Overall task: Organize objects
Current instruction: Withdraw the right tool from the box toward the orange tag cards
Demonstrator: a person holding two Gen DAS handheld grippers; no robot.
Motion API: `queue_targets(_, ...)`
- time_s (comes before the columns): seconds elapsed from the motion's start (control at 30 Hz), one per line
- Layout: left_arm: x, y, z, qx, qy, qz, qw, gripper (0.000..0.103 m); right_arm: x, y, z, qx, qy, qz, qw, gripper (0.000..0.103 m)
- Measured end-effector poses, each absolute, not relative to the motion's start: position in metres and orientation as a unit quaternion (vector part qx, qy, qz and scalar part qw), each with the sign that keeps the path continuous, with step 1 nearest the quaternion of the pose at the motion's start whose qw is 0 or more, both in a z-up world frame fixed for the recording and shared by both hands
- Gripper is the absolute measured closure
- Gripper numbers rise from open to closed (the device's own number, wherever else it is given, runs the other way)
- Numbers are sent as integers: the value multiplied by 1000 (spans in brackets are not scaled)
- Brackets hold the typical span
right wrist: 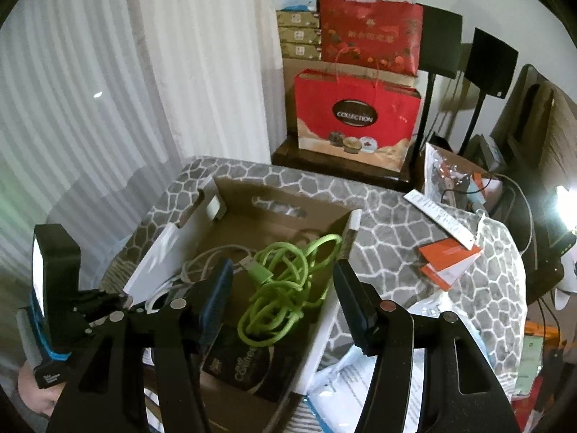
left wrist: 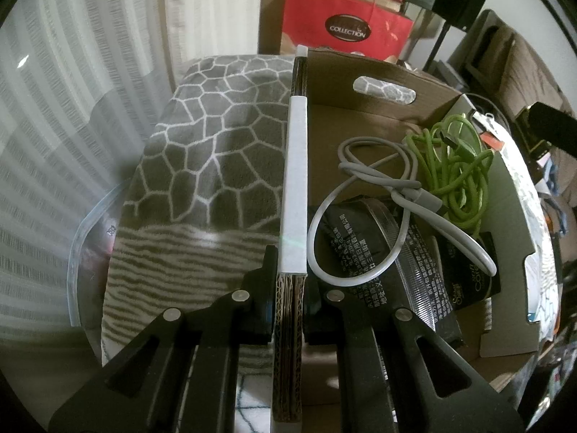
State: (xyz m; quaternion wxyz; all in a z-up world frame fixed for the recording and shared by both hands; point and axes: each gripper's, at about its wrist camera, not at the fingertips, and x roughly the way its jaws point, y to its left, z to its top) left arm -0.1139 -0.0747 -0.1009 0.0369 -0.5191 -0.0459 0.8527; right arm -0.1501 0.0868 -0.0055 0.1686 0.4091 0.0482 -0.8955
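A cardboard box [right wrist: 285, 213] sits on a grey patterned blanket [right wrist: 396, 249]. Inside it lie a green cable [right wrist: 285, 288], a grey cable [left wrist: 382, 180] and black packets [left wrist: 364, 252]. The green cable also shows in the left wrist view [left wrist: 454, 166]. My left gripper [left wrist: 288, 310] is shut on the box's left wall [left wrist: 297, 187], one finger on each side. It shows from outside at the left of the right wrist view [right wrist: 108, 306]. My right gripper [right wrist: 285, 310] is open and empty, hovering above the green cable in the box.
Orange cards [right wrist: 447, 256] and a white remote [right wrist: 440, 220] lie on the blanket to the right of the box. Red gift bags [right wrist: 357, 119] and stacked boxes stand behind. White curtains [right wrist: 126, 90] hang at the left. Papers [right wrist: 364, 379] lie at the near right.
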Motion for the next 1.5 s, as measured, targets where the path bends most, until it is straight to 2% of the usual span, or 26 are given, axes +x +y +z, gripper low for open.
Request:
queue_targets(0.43, -114, -75, -101, -519, -45, 853, 37, 93, -161, 142, 0, 402, 19, -908, 117, 42)
queue_targets(0.73, -115, -75, -101, -519, -46, 853, 37, 93, -174, 179, -8, 404, -2, -912, 75, 19)
queue_targets(0.9, -115, -75, -101, -519, -46, 853, 37, 93, -182, 198, -15, 408, -19, -911, 54, 15)
queue_targets(1.07, -115, -75, -101, -519, -46, 853, 37, 93, -192, 215, -22, 416, -31, -909, 31, 2)
queue_targets(1.5, -115, -76, -101, -519, -46, 853, 37, 93, -215, 240, -46, 433, -42, -900, -12, 2)
